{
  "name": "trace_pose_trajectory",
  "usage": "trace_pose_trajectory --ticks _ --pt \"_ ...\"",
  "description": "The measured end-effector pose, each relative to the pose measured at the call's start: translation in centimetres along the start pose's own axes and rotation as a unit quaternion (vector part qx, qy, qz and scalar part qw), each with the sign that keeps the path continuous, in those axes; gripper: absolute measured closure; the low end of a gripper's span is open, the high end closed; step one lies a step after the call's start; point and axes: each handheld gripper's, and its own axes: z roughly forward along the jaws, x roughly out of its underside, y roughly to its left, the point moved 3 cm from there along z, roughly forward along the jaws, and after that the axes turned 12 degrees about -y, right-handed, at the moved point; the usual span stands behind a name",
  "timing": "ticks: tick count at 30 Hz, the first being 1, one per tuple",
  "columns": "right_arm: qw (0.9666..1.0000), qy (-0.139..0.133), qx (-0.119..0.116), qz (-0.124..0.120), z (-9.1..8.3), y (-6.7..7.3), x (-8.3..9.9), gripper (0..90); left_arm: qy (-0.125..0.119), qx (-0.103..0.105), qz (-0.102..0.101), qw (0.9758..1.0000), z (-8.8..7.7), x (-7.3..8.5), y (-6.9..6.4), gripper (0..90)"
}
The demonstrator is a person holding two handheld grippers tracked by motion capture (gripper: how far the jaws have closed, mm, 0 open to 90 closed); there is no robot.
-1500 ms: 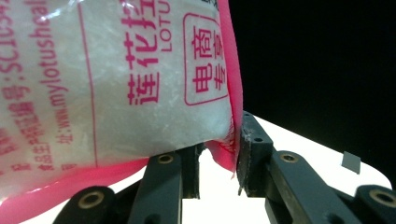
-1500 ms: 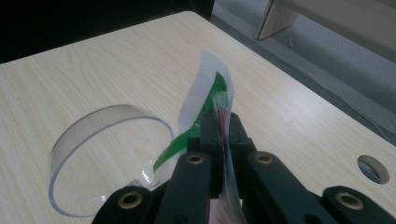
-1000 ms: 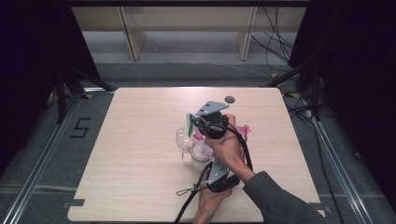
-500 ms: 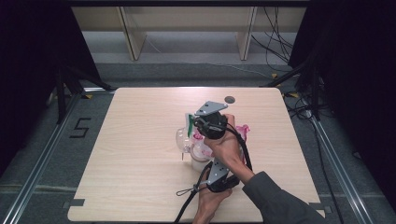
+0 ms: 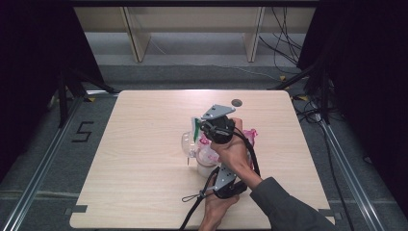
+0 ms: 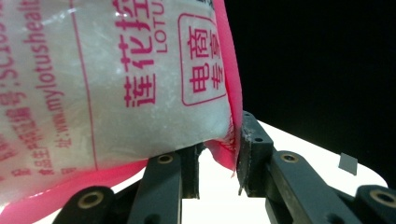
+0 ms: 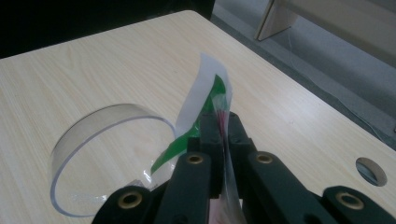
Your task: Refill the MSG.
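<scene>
We pinch the bag's point(image 6: 116, 84) pink edge in our left gripper point(image 6: 217, 163); it reads "LOTU" and "mylotushealt". Our right gripper point(image 7: 219, 135) clamps its green-white corner point(image 7: 208, 100) above the clear cup point(image 7: 109, 158)

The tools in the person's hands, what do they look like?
Each tool is black, with two jaws built from jointed bars held by brass-coloured pins. The right tool has a grey three-cornered plate on top, and so does the left tool. Black cables trail from both toward the person. One arm wears a dark grey sleeve.
</scene>
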Motion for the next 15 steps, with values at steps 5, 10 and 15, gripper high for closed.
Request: trace_pose_trajectory --ticks 5,10,15 --pt "1.0 0.004 -0.003 0.008 -0.15 -0.01 -0.06 89.9 -0.001 0.001 0.0 1.0 0.01 -0.02 -0.01 72.6" --pt "1.0 0.003 -0.003 0.005 -0.14 -0.04 -0.09 89.9 -0.005 -0.001 -0.002 1.0 0.08 -0.04 -0.06 72.6" --pt "1.0 0.002 0.001 -0.004 -0.04 -0.06 -0.02 89.9 -0.004 -0.001 -0.002 1.0 0.13 -0.01 -0.1 72.6"
